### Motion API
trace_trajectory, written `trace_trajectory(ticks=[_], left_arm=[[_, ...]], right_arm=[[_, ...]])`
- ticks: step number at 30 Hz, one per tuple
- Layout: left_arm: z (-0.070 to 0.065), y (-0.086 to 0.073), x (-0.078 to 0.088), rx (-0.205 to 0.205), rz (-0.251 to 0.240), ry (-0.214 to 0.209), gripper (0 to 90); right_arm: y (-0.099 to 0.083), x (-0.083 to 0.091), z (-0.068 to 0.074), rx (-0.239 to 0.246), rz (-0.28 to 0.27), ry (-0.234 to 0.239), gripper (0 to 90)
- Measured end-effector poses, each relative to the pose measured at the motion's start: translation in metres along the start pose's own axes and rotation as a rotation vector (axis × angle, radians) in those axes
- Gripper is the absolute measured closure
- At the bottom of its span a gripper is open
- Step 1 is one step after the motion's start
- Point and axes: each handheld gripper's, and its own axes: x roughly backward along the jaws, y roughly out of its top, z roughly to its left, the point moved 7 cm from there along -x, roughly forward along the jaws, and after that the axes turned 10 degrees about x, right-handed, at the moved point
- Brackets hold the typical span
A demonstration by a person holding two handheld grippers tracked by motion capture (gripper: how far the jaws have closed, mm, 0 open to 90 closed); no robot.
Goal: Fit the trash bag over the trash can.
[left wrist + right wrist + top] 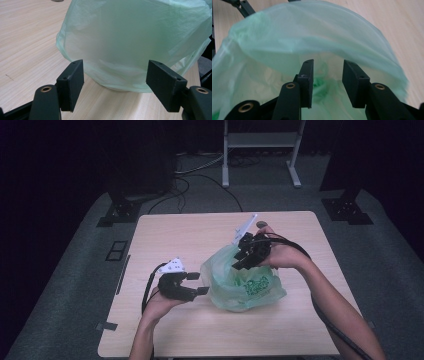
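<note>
A pale green plastic bag (pixel 245 282) is seen slumped near the middle of the wooden surface (pixel 170 235), its mouth turned upward. The left gripper (pixel 201 283) is held level just beside the bag's left wall, jaws spread, nothing pinched. The right gripper (pixel 242 257) is angled down into the bag's open mouth, jaws parted, no plastic caught between them.

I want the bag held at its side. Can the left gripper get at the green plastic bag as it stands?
Probably yes. The left gripper stands open beside the green plastic bag, its jaws facing the bag's side in the left gripper view, with bare table and nothing between them.
</note>
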Motion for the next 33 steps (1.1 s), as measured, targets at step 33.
trace_trajectory(ticks=[33], left_arm=[[0.012, -0.002, 0.017, 0.033, -0.05, 0.066, 17.1]], right_arm=[[-0.051, 0.067, -0.019, -0.243, -0.356, -0.157, 35.4]])
